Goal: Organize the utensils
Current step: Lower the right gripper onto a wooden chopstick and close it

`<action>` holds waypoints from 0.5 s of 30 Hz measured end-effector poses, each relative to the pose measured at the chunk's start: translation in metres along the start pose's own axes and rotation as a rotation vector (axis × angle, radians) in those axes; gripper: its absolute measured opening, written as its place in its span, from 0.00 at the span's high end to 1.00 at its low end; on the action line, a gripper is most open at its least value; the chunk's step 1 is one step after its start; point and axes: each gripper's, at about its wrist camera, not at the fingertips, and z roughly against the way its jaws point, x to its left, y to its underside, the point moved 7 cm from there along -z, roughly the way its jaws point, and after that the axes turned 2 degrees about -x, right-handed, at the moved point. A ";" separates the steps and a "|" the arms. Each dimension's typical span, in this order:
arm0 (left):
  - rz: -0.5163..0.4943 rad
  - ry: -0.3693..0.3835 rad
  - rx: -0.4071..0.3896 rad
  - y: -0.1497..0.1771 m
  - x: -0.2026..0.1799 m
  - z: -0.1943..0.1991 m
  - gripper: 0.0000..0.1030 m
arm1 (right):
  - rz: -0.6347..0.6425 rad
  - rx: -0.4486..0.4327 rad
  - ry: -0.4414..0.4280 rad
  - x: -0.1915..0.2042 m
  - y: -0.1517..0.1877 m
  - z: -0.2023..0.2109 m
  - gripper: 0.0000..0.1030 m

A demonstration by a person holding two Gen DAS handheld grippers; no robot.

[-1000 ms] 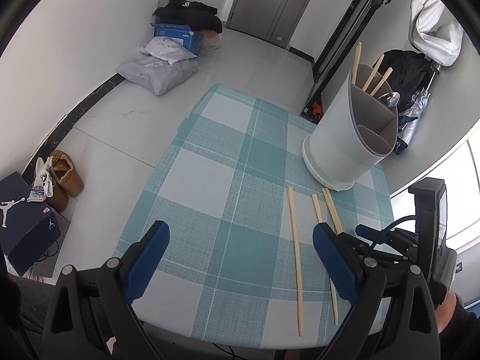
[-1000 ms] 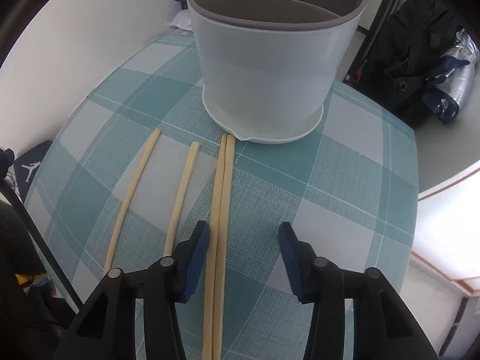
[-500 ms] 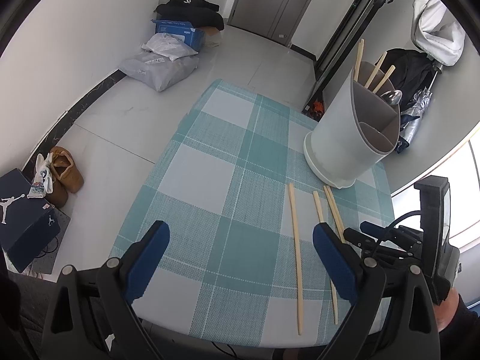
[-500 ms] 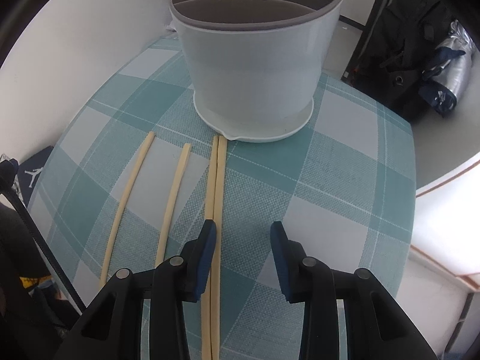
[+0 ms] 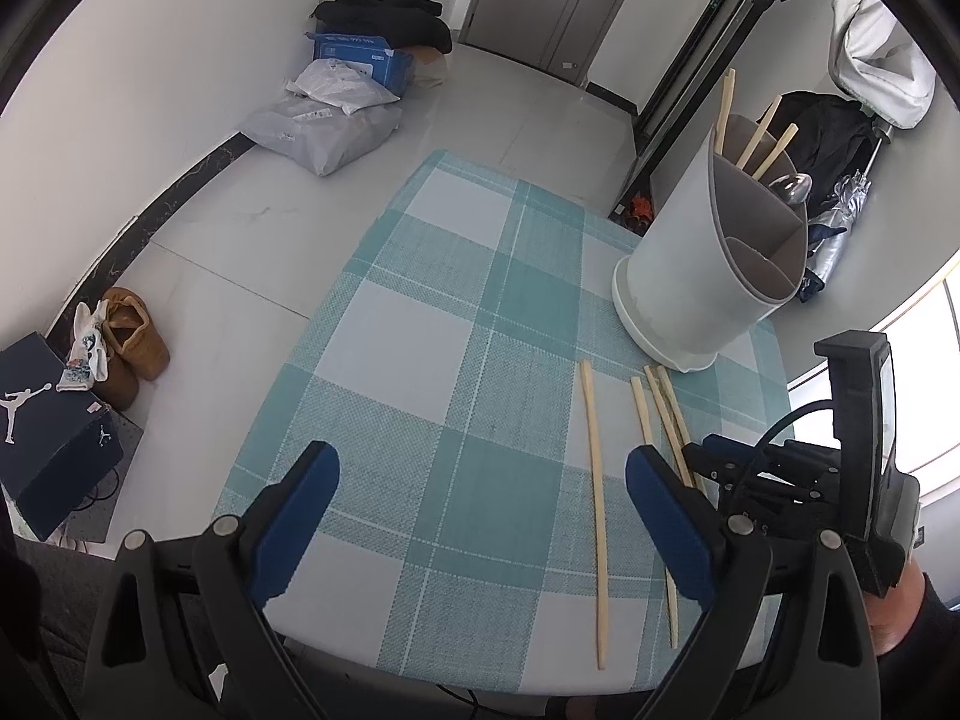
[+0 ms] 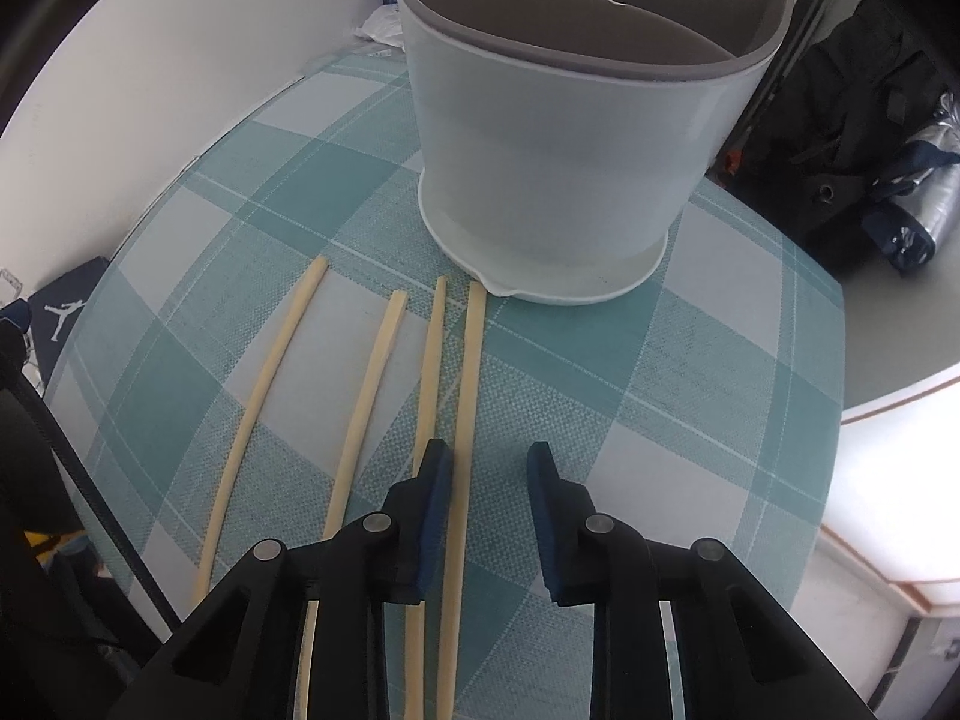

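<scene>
Several pale wooden chopsticks (image 6: 366, 384) lie side by side on the teal checked table (image 6: 690, 360), pointing at a white divided utensil holder (image 6: 570, 138). My right gripper (image 6: 489, 468) is open and low over the table, its jaws on either side of the rightmost chopstick (image 6: 468, 372). The left finger (image 6: 435, 480) sits between the two rightmost chopsticks. In the left wrist view the holder (image 5: 696, 276) holds chopsticks and a spoon (image 5: 789, 186). My left gripper (image 5: 480, 492) is wide open and empty above the table's near edge.
The right gripper's body (image 5: 840, 468) shows at the right in the left wrist view. On the floor lie bags (image 5: 324, 132), shoes (image 5: 129, 342) and a dark shoebox (image 5: 42, 420). A black bag (image 6: 858, 138) stands behind the table.
My right gripper has gone down and forward over the chopsticks. The two rightmost chopsticks, which lay touching, now lie apart with the left finger between them. The left gripper has hardly moved.
</scene>
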 end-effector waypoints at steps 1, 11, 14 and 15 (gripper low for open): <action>-0.001 -0.002 -0.001 0.000 0.000 0.000 0.08 | -0.004 0.002 -0.016 0.001 0.002 -0.001 0.84; 0.001 -0.012 -0.009 -0.001 -0.003 0.000 0.08 | 0.001 0.054 -0.093 -0.005 0.013 0.005 0.95; -0.006 -0.015 -0.011 -0.002 -0.004 -0.001 0.08 | -0.010 0.076 -0.109 -0.006 0.024 0.011 0.95; -0.004 -0.015 -0.007 -0.001 -0.004 -0.002 0.08 | -0.010 0.081 -0.105 -0.007 0.028 0.013 0.95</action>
